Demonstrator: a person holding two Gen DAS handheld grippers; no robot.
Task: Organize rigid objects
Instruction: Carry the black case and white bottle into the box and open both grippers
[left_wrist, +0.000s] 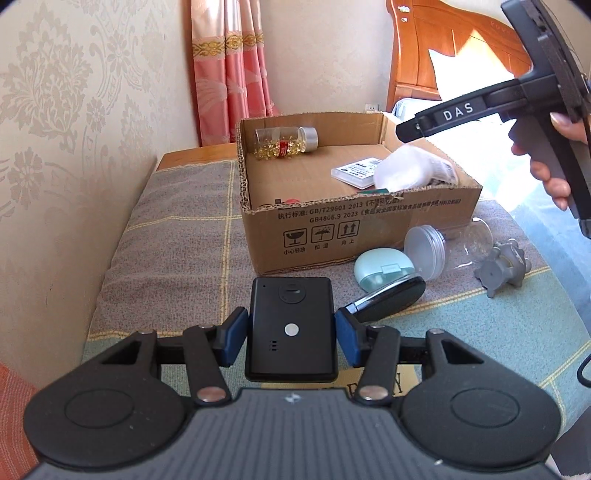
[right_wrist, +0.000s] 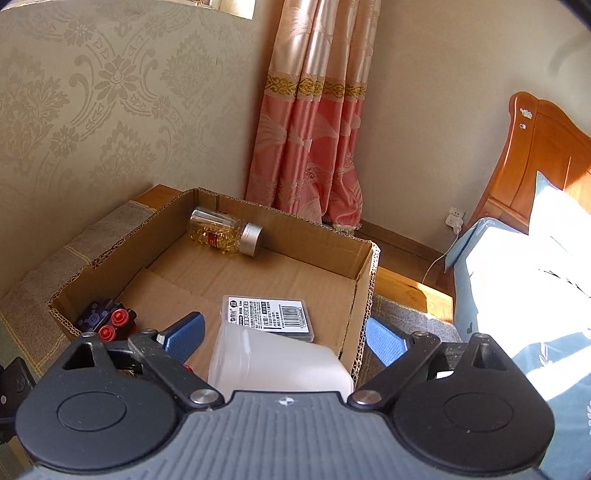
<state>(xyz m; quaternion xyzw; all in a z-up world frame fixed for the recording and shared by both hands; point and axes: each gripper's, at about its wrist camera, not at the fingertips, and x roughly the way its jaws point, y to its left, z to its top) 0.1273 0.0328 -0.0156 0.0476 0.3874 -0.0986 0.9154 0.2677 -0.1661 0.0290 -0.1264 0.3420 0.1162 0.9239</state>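
Now left fingers (left_wrist: 235, 334) clamp the black device (left_wrist: 291, 328); right fingers (right_wrist: 184, 334) spread wide above the box (right_wrist: 364, 258)

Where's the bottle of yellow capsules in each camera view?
Left wrist: bottle of yellow capsules lies at upper centre, in the cardboard box's far left corner.
Right wrist: left of centre, against the box's far wall.
Shared landmark: the white labelled case on the box floor.
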